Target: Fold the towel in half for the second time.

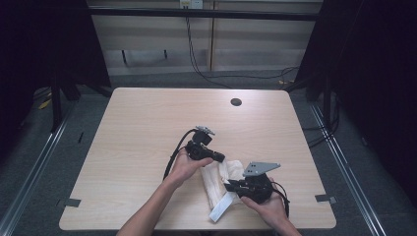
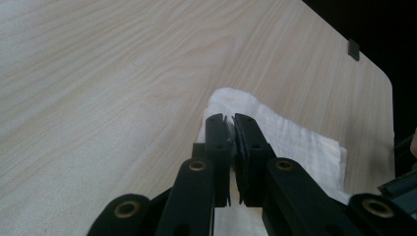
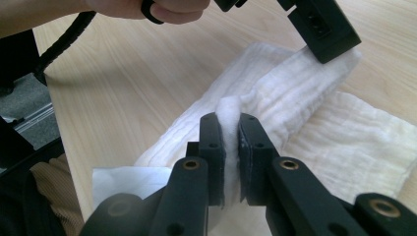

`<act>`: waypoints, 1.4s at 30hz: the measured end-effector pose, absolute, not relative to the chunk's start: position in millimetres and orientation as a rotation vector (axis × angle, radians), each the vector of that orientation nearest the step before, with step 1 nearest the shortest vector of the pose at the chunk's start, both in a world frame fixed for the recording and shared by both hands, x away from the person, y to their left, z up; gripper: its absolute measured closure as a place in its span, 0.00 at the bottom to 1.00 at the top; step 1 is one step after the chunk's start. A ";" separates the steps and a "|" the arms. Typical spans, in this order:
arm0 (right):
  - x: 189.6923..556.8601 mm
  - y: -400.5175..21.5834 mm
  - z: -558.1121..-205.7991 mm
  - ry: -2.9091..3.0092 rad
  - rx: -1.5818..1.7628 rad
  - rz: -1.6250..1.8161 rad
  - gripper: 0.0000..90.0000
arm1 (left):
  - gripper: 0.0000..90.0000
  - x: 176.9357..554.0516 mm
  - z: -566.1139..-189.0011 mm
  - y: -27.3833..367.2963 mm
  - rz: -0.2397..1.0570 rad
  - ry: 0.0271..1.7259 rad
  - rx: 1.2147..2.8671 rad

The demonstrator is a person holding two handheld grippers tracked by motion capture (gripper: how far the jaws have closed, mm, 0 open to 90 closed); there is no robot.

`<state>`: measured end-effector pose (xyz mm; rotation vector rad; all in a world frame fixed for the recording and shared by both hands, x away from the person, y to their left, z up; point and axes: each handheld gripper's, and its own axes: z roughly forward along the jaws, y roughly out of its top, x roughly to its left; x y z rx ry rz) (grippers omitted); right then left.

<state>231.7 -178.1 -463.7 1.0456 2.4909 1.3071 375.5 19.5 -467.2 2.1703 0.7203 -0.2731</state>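
Here, left tool clenched on white cloth, right tool pinching its fold

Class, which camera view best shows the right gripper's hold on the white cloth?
The right gripper view: the right gripper has a bunched fold of the white cloth pinched between its jaws. In the high view that gripper sits small at the cloth's edge. The left gripper view shows the cloth, not that grip.

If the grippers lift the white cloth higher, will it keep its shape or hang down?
The white cloth will probably sag: it already lies folded and wrinkled on the table. It looks thin and light. The right gripper pinches a soft ridge, so it seems easy to crush, not fragile.
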 end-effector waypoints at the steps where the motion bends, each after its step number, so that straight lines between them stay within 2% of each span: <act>1: 231.7 -179.2 -463.6 2.490 1.044 1.306 0.92 | 0.95 375.1 -467.4 18.6 -0.271 0.723 2.165; 11: 232.7 -195.1 -466.1 2.454 1.080 1.300 0.91 | 0.95 382.2 -467.3 2.8 -0.276 0.717 2.191; 17: 236.1 -208.6 -468.2 2.426 1.114 1.259 0.89 | 0.94 385.6 -468.5 -7.9 -0.299 0.738 2.142; 21: 236.1 -219.6 -469.9 2.401 1.148 1.219 0.81 | 0.89 384.2 -468.6 -15.0 -0.300 0.721 2.144; 24: 235.3 -228.5 -473.1 2.384 1.186 1.200 0.76 | 0.80 383.3 -466.6 -15.2 -0.301 0.705 2.113; 26: 234.8 -232.3 -475.1 2.385 1.196 1.186 0.73 | 0.80 382.9 -465.1 -14.5 -0.305 0.690 2.104; 32: 237.9 -235.8 -477.0 2.362 1.252 1.151 0.58 | 0.70 382.9 -464.4 -7.3 -0.299 0.721 2.085; 42: 242.7 -245.8 -466.8 2.296 1.276 1.156 0.53 | 0.68 375.3 -469.7 15.3 -0.241 0.720 2.105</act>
